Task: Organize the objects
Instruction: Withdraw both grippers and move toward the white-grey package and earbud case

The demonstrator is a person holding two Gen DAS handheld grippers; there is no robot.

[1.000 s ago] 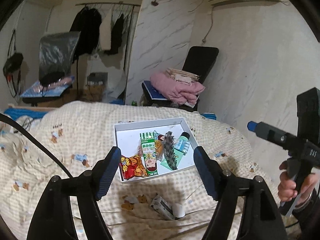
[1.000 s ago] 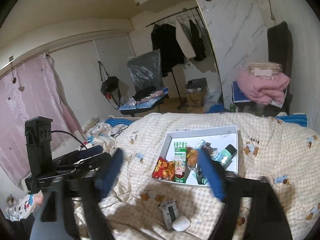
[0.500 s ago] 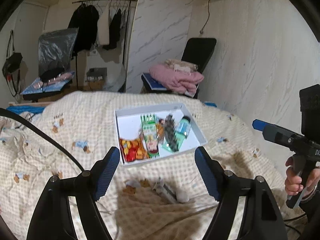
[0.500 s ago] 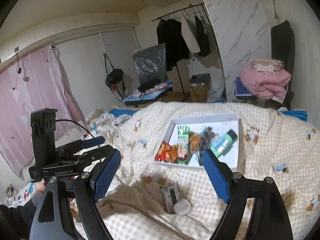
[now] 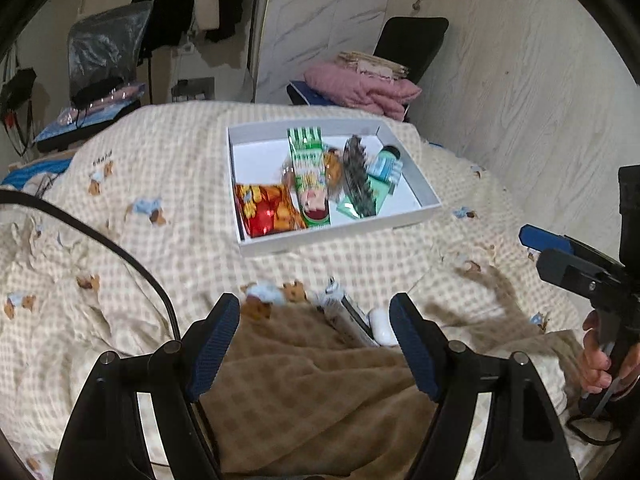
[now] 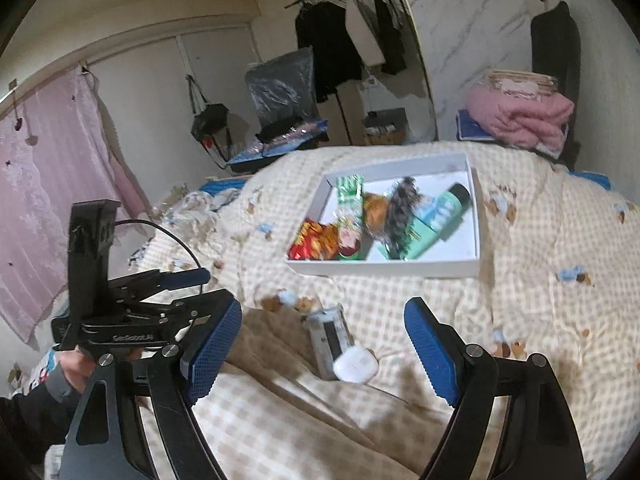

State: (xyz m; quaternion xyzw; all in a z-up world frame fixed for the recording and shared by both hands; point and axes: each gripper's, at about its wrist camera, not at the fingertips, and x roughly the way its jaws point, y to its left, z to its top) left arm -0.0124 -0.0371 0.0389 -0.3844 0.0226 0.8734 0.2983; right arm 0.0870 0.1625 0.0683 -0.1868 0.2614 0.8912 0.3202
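Both tongs stand wide apart with nothing between them: the left tongs (image 5: pixel 314 334) and the right tongs (image 6: pixel 322 350) have each sunk toward the bed (image 5: pixel 168 168) since a second ago and now tip more steeply at the bedding. Just ahead of them, on the near side of the white box (image 6: pixel 384 269), lie the two loose items: a small grey packet (image 6: pixel 326 334) and, touching it, a white earbud case (image 6: pixel 356 366). A second ago both looked farther off and lower in each view. Inside the white box sit a red snack bag (image 5: pixel 266 212), a green snack pack (image 5: pixel 308 172), a dark comb-like piece and a teal bottle (image 5: pixel 386 164). Judging by this descent, a pick-up of the packet or case is next, then a carry across into the white box.
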